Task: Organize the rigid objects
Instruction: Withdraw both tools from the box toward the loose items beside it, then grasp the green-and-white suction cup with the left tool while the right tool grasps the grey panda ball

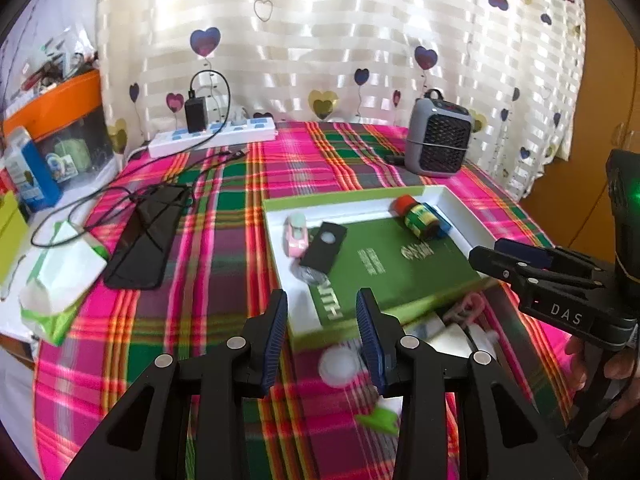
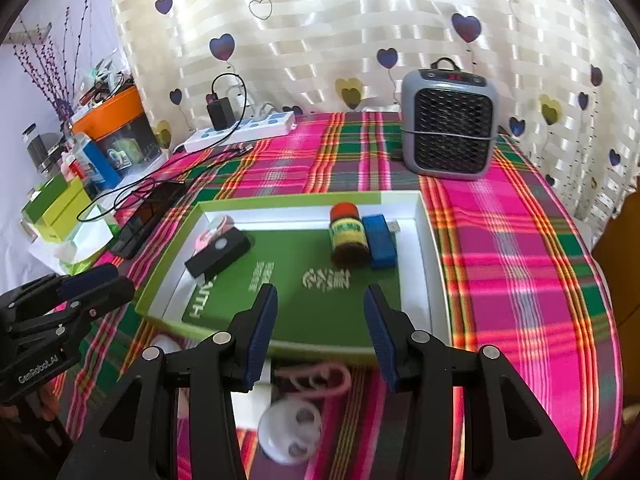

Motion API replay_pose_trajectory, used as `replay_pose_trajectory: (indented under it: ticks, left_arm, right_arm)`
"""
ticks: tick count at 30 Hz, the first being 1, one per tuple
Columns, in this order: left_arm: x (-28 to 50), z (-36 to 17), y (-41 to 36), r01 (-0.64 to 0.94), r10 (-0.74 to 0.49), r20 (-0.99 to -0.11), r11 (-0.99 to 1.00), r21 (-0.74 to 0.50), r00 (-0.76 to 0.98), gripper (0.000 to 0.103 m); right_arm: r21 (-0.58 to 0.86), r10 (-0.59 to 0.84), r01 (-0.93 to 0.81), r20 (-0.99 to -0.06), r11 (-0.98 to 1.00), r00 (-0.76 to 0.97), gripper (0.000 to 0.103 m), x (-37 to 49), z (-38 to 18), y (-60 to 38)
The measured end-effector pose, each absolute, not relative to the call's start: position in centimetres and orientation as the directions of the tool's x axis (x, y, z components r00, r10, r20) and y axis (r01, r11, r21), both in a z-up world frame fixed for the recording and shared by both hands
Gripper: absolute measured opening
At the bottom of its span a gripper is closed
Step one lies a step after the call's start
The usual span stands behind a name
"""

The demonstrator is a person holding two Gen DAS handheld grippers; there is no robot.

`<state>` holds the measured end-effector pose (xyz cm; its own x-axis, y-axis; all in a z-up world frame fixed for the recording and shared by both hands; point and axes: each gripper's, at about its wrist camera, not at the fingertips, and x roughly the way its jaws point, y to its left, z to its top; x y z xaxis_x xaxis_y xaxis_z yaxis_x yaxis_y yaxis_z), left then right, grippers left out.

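One counter, draped in a pink, green and orange plaid cloth, backed by one heart-print curtain. One shallow green-rimmed white tray at the middle of the counter, its long axis running left to right in the right wrist view. One green box lying flat inside the tray, long axis parallel to the tray's, printed lettering facing up. One grey heater, upright, behind the tray near the curtain. One white power strip at the far left edge, one black adapter plugged into it. One black phone, flat, left of the tray, a cable lying across it. One black card-like piece, resting tilted on the green box's left end, one pink item just beside it. One small jar, red-capped, on its side on the box's far right, cap pointing toward the heater. One blue USB stick, touching the jar's right side, plug pointing away from the camera. Two grippers: left gripper and right gripper, each with fingers parted and nothing between them, both hanging over the tray's near edge. Several small blurred items lie on the cloth near the camera, not identifiable.
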<state>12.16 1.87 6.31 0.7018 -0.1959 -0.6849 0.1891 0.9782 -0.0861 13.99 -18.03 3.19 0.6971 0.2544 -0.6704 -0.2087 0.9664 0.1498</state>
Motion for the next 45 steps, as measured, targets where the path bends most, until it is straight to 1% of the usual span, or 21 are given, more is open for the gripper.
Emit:
replay_pose_trajectory:
  ticks: [9,15,18,23,34,41,45]
  left_arm:
    - [9.0,4.8,3.3,0.214,-0.266,-0.688,0.963,-0.163,0.675,0.035]
    - [7.3,3.7,4.4,0.241,-0.323,-0.686,0.946,-0.217,0.651,0.035]
    - [7.0,3.3,4.9,0.242,-0.333,-0.689,0.943,-0.23,0.643,0.035]
    - [6.9,2.4,5.1,0.26,-0.395,-0.68,0.918,-0.298,0.618,0.035]
    - [7.0,1.9,2.8,0.324,-0.431,-0.7,0.9,-0.292,0.569,0.037]
    - [7.8,1.7,1.7,0.313,-0.401,-0.723,0.913,-0.263,0.563,0.037]
    - [8.5,1.4,1.3,0.295,-0.384,-0.738,0.92,-0.257,0.555,0.037]
  right_arm:
    - [0.128,0.209,-0.167,-0.676,0.978,0.707,0.046,10.4,2.5,-19.0]
    - [0.161,0.208,-0.135,-0.674,0.978,0.709,0.046,8.1,1.8,-19.7]
    - [0.172,0.213,-0.13,-0.678,0.976,0.703,0.046,7.2,1.3,-19.6]
    - [0.185,0.227,-0.135,-0.689,0.973,0.688,0.046,6.5,0.5,-19.0]
    - [0.172,0.252,-0.184,-0.715,0.968,0.652,0.047,7.1,-0.7,-17.9]
    - [0.133,0.246,-0.222,-0.737,0.966,0.63,0.047,8.3,-1.1,-17.0]
    - [0.142,0.257,-0.231,-0.748,0.963,0.612,0.047,8.9,-1.5,-17.4]
